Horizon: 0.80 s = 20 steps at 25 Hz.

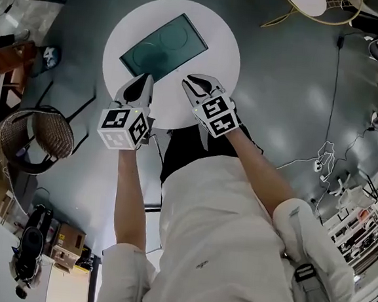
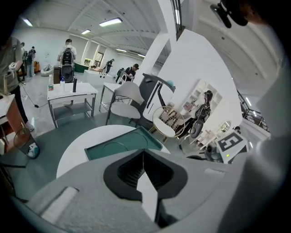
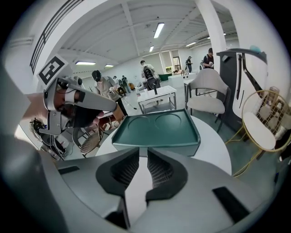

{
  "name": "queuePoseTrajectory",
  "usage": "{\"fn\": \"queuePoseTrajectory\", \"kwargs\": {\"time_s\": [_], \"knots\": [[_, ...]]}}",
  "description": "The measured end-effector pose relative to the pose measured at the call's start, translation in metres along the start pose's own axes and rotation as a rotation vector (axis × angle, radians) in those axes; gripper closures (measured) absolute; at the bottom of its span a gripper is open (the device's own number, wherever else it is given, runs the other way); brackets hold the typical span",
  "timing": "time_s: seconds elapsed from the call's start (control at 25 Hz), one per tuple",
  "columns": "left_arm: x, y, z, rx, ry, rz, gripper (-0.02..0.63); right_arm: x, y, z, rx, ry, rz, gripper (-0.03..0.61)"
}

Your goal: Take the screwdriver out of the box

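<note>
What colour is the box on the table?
Dark teal-green box, clearest in the right gripper view.

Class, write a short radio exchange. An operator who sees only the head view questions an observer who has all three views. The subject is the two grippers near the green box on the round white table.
Operator: From above, the left gripper sits short of the green box. Are its jaws apart?
Observer: No. The left gripper view shows its jaws together, with nothing between them.
Operator: And the right gripper?
Observer: The right gripper view shows its jaws slightly apart and empty.
</note>
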<state>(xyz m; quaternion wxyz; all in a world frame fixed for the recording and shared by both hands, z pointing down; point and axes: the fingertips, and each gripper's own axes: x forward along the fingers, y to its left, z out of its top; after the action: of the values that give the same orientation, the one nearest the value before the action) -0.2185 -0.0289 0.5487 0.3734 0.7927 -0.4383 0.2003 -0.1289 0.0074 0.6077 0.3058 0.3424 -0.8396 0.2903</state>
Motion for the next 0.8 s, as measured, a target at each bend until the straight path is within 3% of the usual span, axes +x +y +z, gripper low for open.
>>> {"fn": "queuePoseTrajectory", "kwargs": {"time_s": [0.36, 0.8], "knots": [[0.034, 0.006, -0.015, 0.039, 0.146, -0.014, 0.601, 0.027, -0.005, -0.018, 0.037, 0.038, -0.022, 0.499], [0.062, 0.023, -0.043, 0.035, 0.294, 0.031, 0.601, 0.052, -0.015, -0.029, 0.004, 0.082, -0.049, 0.479]]}}
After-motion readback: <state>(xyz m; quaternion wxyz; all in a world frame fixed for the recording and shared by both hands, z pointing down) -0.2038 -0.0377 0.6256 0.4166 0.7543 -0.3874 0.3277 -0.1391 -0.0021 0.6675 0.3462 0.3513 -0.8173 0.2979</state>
